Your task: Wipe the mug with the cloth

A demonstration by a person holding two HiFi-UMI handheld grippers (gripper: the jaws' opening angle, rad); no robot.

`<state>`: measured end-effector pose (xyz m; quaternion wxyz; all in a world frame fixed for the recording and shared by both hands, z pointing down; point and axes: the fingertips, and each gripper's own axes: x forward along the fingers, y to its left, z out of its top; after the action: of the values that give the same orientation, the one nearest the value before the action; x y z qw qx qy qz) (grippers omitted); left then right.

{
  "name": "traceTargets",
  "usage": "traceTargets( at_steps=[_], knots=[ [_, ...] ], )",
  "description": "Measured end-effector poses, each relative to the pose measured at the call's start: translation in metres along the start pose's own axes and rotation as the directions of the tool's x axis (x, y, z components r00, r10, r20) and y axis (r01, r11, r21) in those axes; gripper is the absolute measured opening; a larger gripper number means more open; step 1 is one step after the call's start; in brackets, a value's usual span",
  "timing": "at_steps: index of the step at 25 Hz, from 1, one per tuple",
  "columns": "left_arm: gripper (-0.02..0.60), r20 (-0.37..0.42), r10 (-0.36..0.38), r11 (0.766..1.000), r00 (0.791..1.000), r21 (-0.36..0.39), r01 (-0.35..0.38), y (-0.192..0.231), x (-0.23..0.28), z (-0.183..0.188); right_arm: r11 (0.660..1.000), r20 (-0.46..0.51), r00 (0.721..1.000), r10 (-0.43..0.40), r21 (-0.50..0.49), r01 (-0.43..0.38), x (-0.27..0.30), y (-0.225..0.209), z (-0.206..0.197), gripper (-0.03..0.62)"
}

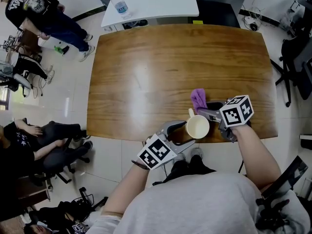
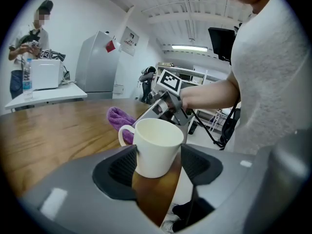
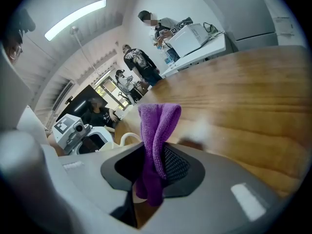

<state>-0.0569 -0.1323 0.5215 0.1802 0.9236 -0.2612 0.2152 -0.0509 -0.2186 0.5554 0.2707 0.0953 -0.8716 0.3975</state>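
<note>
L gripper (image 2: pixel 157 163) clamps mug (image 2: pixel 157 145) at table (image 1: pixel 161 67) near edge, R gripper (image 3: pixel 155 167) pinches cloth (image 3: pixel 157 130) just beside it; excess wipe force could lever mug out of jaws & off edge, or pull cloth loose.

In the head view the mug (image 1: pixel 197 127), at the table's (image 1: pixel 146 77) near edge, shows only its rim, inside and handle; its outer wall and base lie under the rim. The left gripper (image 1: pixel 181 133) has its jaws covered there by the mug. Only the upper fold of the cloth (image 1: pixel 198 98) shows, the rest being behind the right gripper (image 1: pixel 208 108). In the right gripper view just a curve of the mug's handle clears the jaw. Beyond the table's far edge, the bottle (image 1: pixel 118 3) has a label too small to read.
</note>
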Motion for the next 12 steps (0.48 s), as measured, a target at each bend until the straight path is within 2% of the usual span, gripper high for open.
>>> traceTargets(
  at_steps=[5, 12],
  knots=[
    [0.281, 0.004, 0.001, 1.000, 1.000, -0.004, -0.001, 0.001, 0.000, 0.000, 1.000, 0.006, 1.000, -0.008, -0.004, 0.008, 0.002, -0.003, 0.001, 0.107],
    [0.265, 0.008, -0.016, 1.000, 1.000, -0.004, 0.016, 0.000, -0.001, -0.002, 1.000, 0.159, 0.987, 0.001, 0.021, -0.004, -0.048, 0.012, 0.016, 0.107]
  ],
)
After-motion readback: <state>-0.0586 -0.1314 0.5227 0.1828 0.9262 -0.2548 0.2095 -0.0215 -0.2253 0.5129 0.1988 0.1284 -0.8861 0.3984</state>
